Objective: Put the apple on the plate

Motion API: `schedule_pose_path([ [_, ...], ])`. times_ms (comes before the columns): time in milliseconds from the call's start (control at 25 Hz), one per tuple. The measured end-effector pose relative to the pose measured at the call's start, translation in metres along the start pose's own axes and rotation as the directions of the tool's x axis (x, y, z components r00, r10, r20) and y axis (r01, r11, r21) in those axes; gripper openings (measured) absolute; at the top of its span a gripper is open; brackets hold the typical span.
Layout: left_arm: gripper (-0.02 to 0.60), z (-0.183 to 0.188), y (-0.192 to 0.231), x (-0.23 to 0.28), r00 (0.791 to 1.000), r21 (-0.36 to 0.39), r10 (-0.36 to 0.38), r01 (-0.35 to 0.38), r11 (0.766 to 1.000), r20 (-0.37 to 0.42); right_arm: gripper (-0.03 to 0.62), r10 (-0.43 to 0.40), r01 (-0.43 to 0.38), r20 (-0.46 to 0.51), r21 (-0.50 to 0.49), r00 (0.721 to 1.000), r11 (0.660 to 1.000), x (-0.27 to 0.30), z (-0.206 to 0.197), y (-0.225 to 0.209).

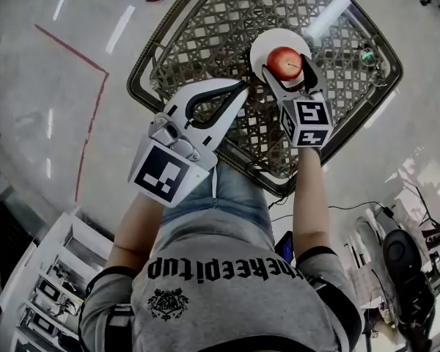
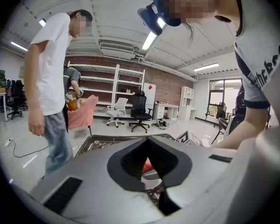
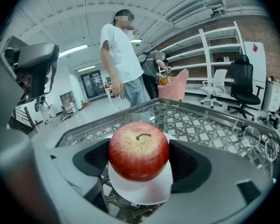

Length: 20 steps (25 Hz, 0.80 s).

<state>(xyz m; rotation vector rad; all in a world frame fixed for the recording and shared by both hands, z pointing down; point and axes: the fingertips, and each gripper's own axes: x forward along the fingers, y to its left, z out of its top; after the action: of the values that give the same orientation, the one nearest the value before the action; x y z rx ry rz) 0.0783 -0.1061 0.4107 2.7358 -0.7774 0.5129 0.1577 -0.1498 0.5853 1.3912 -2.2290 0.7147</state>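
Note:
A red apple (image 1: 284, 62) sits between the jaws of my right gripper (image 1: 287, 66), which is shut on it from both sides. Directly under it lies a round white plate (image 1: 261, 46) on the lattice-patterned glass table (image 1: 205, 35). In the right gripper view the apple (image 3: 138, 150) fills the gap of the gripper (image 3: 138, 158), stem up, with the plate (image 3: 141, 194) just beneath; whether the apple touches the plate I cannot tell. My left gripper (image 1: 241, 87) hovers shut and empty over the table's near edge, left of the plate. Through its jaws (image 2: 148, 139) a bit of the apple (image 2: 148, 164) shows.
A person in a white shirt (image 3: 123, 55) stands beyond the far side of the table. Clear glasses (image 3: 259, 140) stand near the table's right corner. White shelving (image 1: 44, 284) is at my lower left, and cables (image 1: 352, 207) run over the floor on the right.

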Motion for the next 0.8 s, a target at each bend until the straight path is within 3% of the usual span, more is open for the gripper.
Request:
schedule_pose_path([
  [400,0.021,-0.008,0.004,0.000,1.000,-0.006,0.012,-0.012,1.000,-0.021,0.400,0.006,-0.006,-0.038,-0.004,0.999,1.000,0.007,-0.012,0.000],
  [800,0.021,0.012,0.002,0.005,0.998,0.098,-0.002,-0.004,0.995,0.057,0.404,0.012,-0.011,-0.026,0.016,1.000,1.000,0.005,-0.010,0.002],
])
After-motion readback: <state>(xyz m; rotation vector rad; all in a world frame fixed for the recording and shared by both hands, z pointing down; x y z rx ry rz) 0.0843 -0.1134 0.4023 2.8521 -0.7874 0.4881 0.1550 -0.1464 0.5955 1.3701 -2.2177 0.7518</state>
